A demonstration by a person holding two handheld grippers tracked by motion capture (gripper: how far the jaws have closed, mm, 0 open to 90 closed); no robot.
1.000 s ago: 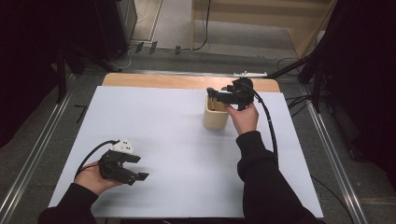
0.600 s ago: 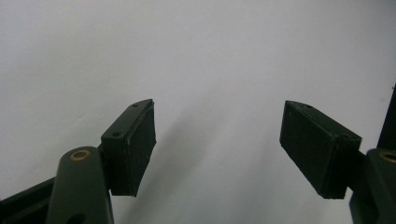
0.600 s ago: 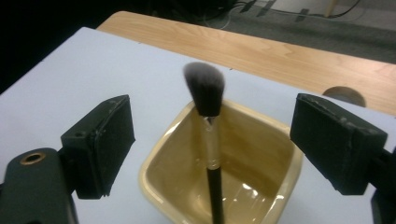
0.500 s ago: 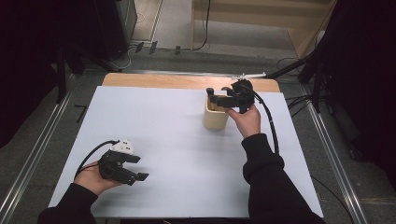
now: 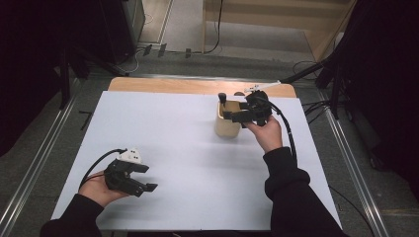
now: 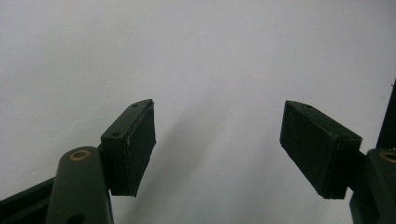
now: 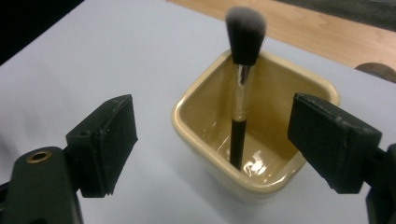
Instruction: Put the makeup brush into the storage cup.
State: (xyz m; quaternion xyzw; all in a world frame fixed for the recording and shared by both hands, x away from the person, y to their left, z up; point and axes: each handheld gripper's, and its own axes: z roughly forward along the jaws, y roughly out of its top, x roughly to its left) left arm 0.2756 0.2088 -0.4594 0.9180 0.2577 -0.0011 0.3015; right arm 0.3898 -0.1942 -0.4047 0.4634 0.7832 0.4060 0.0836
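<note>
Brush (image 7: 243, 79): stood upright inside the cup (image 7: 201, 135), handle foot on the cup's floor, bristle head up and leaning toward the far wall; you had nothing gripping it.
Cup: a cream, square-mouthed pot with glossy walls, sitting on the white sheet (image 5: 163, 133) near its far right part, just short of the bare wooden edge of the table (image 5: 163, 85).
Right gripper (image 7: 212, 140): you held it just above and to the near side of the cup, its jaws spread wide with one on each side of the cup's mouth, released and pressing on nothing.
Left gripper (image 5: 143, 185): well away from the cup toward the near left corner of the sheet, low over the sheet in your hand, jaws wide apart and empty.
Brush handling: likely light and stiff along the handle, soft only at the bristles; the lacquered black handle and the shiny metal collar looked slick, so a firm pinch would have been wise.
Where to grip: the collar or the handle just below it, above the cup's rim, never the bristles.
Cup handling: probably glazed ceramic, so heavy, slippery and chippable; dragging the brush sideways could have tipped or nudged it.
</note>
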